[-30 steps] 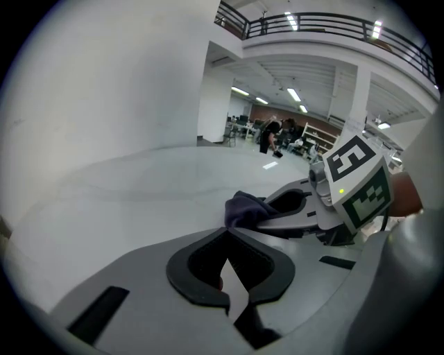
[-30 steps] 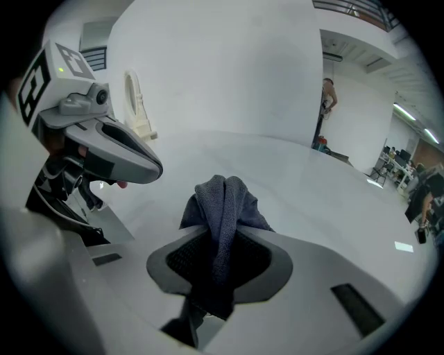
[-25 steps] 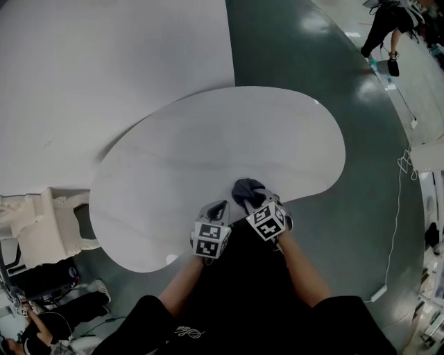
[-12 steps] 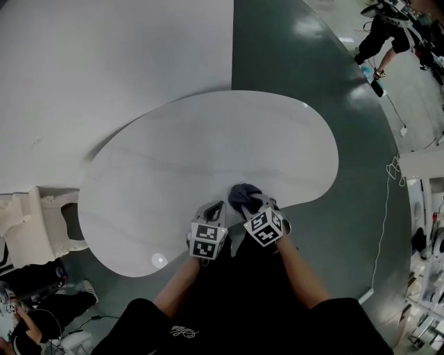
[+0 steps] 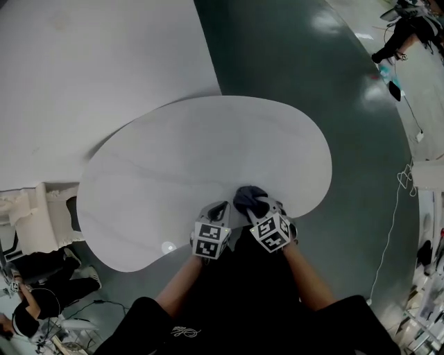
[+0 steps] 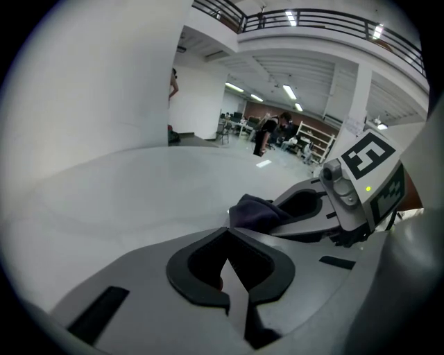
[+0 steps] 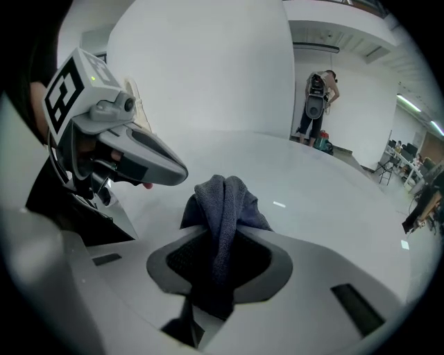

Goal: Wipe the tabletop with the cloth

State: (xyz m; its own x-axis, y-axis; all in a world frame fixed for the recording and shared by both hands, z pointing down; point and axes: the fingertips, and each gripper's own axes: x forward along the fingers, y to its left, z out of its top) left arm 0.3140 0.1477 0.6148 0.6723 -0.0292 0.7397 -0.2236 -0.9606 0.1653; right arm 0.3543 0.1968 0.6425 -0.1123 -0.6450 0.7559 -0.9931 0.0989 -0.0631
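The head view shows the whole white, bean-shaped tabletop [image 5: 173,159] from above, with both tools at its near edge, right of the middle. Only the gripper views show the jaws well. In the right gripper view, the right gripper [image 7: 220,239] is clamped on the dark blue-grey cloth [image 7: 223,201]. A bunch of the cloth stands up beyond the jaw tips, over the tabletop close to that near edge. In the left gripper view, the left gripper [image 6: 226,234] has its jaws together with nothing between them, just beside the cloth.

The tabletop is plain and pale. Around it lies a glossy dark green floor [image 5: 291,69], with a white wall [image 5: 90,62] on the far side. The left gripper view adds a railing [image 6: 312,17] high up and ceiling lights. Each cube [image 5: 210,239] carries black-and-white square markers. The script on the person's black shirt [image 5: 182,332] is too small to read.
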